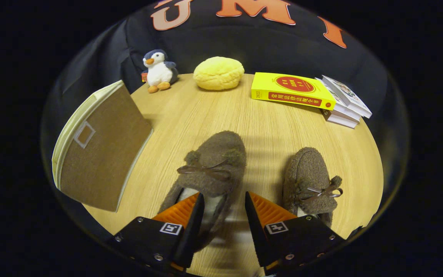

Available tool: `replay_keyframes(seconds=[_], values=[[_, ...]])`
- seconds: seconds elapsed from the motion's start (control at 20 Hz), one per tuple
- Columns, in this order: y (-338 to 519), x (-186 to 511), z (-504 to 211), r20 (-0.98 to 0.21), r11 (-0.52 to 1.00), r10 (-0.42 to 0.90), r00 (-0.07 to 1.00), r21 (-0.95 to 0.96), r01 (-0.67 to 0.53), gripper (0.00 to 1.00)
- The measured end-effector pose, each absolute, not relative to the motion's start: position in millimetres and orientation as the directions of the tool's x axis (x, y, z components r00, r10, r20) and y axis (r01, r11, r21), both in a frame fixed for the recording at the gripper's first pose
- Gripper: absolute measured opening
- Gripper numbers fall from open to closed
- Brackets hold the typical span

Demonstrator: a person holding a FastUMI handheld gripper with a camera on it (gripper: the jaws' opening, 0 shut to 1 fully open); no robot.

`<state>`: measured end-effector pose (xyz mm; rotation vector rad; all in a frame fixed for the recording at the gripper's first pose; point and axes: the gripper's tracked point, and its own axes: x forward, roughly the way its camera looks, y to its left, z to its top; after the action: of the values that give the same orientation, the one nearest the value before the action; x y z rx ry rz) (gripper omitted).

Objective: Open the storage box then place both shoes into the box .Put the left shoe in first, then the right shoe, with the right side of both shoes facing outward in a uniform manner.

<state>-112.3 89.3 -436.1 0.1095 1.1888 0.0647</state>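
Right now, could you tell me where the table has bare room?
Bare wood lies between the storage box, bread-shaped plush and yellow book. It is crowded near the open gripper, by both shoes.

Two fuzzy brown shoes with small bows and pom-poms lay side by side on the desk (267,127), toes pointing away; the left shoe (210,169) had its heel between the spread fingers (224,215), and the right shoe (310,181) lay apart beside it. The brown fabric storage box (102,150) stood closed off to their left, tilted.
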Motion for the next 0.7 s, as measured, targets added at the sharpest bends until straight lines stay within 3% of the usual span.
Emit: replay_keyframes(seconds=[0.15,0.4,0.5,0.7], values=[[88,-105,-450,-0.927,0.992,0.105,0.359,0.121,0.023,0.51],[88,-99,-453,-0.928,0.99,0.083,0.363,0.117,0.073,0.12],[91,-100,-449,-0.928,0.986,0.094,0.36,0.137,0.095,0.05],[102,-90,-420,-0.917,0.979,0.116,0.382,0.169,0.11,0.03]])
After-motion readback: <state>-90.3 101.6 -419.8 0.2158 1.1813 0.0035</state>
